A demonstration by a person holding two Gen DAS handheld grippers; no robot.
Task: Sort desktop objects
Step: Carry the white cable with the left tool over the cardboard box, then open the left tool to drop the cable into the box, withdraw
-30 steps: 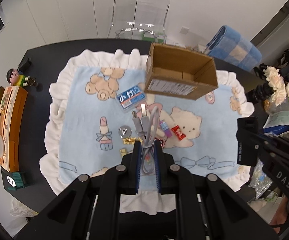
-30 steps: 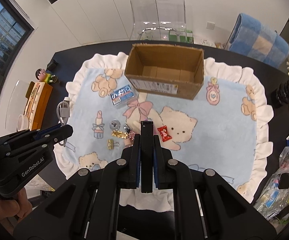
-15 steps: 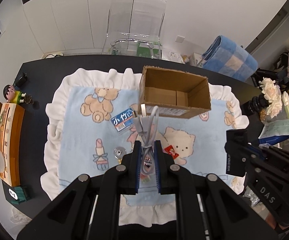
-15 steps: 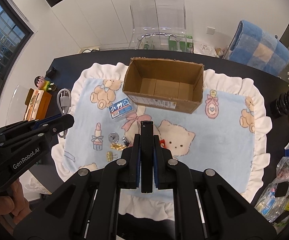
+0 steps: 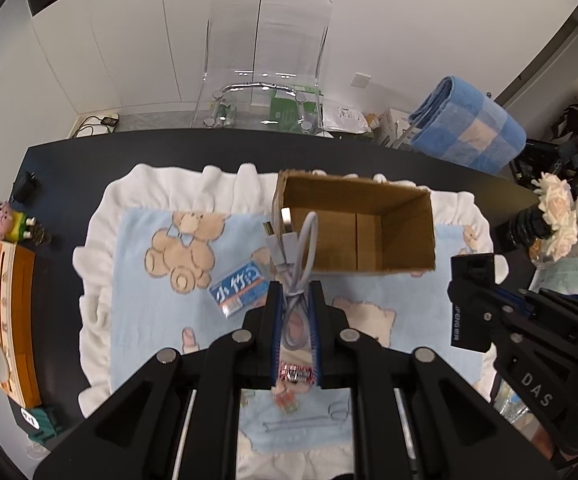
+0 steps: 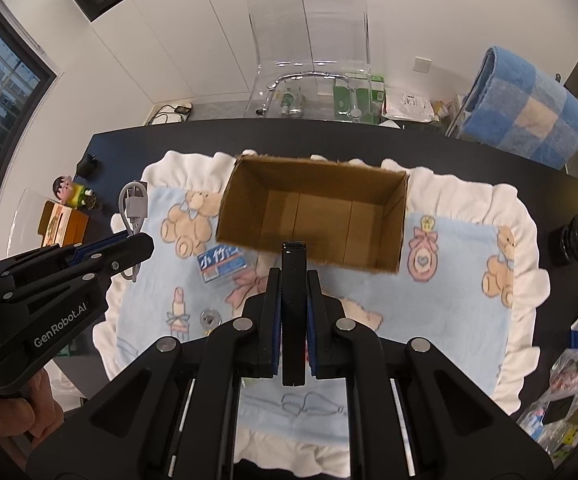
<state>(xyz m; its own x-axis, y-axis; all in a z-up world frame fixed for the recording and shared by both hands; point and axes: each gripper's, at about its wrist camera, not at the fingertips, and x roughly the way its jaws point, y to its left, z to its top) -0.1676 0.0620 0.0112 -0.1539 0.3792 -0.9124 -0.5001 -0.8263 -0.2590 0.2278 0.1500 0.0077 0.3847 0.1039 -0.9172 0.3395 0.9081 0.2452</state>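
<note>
A coiled grey USB cable (image 5: 295, 264) is clamped between the fingers of the left gripper (image 5: 296, 300), and a slim black rectangular object (image 6: 293, 304) is clamped between the fingers of the right gripper (image 6: 293, 300); what that object is cannot be told. Both are held in the air above the bear-print blanket (image 6: 449, 280) that covers the dark counter (image 6: 469, 152), short of the open cardboard box (image 6: 313, 216), which looks empty.

The cable's loop is gripped low, so its long axis runs forward along the fingers, with the two plugs pointing up and towards the box's near left corner. The black object's long axis also lies along the fingers, its squared tip aimed at the box's near wall.

The main risk is judged to be a release made too early: with the plugs at the corner rather than over the opening, the cable could catch on the rim and slide down outside onto the blanket. The springy coil could also snag a finger pad as the fingers part. The light box might be shoved along the soft blanket if it is struck by either tip. The blue packet (image 6: 222, 265) and other small items are left on the blanket, still to be sorted.
</note>
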